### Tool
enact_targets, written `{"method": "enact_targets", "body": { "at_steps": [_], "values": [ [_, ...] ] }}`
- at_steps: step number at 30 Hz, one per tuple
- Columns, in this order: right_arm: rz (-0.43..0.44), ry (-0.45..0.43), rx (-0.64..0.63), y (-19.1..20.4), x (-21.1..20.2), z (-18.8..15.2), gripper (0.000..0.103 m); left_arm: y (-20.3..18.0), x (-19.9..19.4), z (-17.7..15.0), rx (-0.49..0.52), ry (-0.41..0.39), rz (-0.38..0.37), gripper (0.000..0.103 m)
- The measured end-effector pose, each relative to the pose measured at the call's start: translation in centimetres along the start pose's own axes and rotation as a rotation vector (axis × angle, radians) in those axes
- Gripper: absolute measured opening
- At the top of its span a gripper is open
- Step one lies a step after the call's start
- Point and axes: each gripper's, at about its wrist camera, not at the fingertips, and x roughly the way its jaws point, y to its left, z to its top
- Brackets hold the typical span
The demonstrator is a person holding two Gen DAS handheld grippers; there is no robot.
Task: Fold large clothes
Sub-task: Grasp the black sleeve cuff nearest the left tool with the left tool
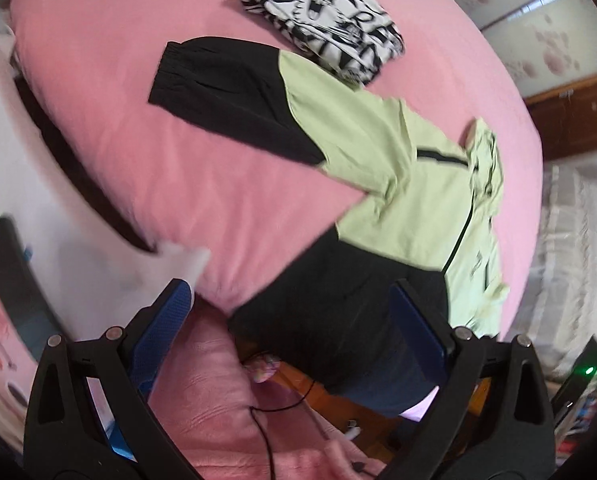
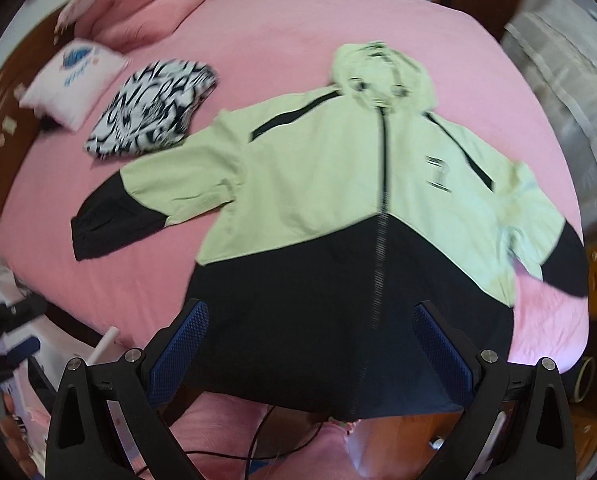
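Jacket (image 2: 338, 184) spread flat on bed (image 2: 282, 20), folding not begun; both tools (image 1: 294, 320) (image 2: 310, 344) wide, empty; next, probably grip a sleeve (image 2: 146, 196).

matt cloth jacket (image 2: 318, 168) on soft pink sheet (image 2: 278, 20); tongs' pads (image 2: 178, 356) textured.

A hooded jacket (image 2: 318, 168) lies spread on the bed (image 2: 278, 20), a folded garment (image 2: 154, 112) beside its sleeve.

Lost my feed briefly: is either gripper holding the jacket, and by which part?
Nothing is held. Both the left gripper and right gripper are open above the jacket's black hem.
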Motion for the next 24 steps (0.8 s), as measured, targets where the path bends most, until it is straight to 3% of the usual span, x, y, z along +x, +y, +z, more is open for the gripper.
{"method": "enact_targets", "body": {
  "at_steps": [3, 7, 13, 20, 24],
  "values": [
    [-0.009, 0.025, -0.045, 4.1, 1.4, 1.7, 0.103, 2.6, 2.1, 4.3, -0.092, 0.048, -0.04, 0.097],
    [-0.028, 0.076, -0.094, 8.7, 4.0, 3.6, 0.103, 6.1, 5.2, 8.0, -0.223, 0.073, -0.035, 0.09],
    [0.015, 0.121, -0.094, 12.7, 8.3, 4.9, 0.103, 11.9, 9.7, 12.8, -0.499, -0.026, 0.01, 0.087],
    [-0.009, 0.181, -0.129, 14.3, 12.9, 3.3, 0.103, 15.4, 15.6, 16.8, -0.602, -0.087, 0.047, 0.08],
    [-0.024, 0.244, -0.109, 14.3, 14.7, 1.7, 0.103, 17.0, 18.5, 17.8, -0.679, -0.084, 0.094, 0.059]
  ]
}}
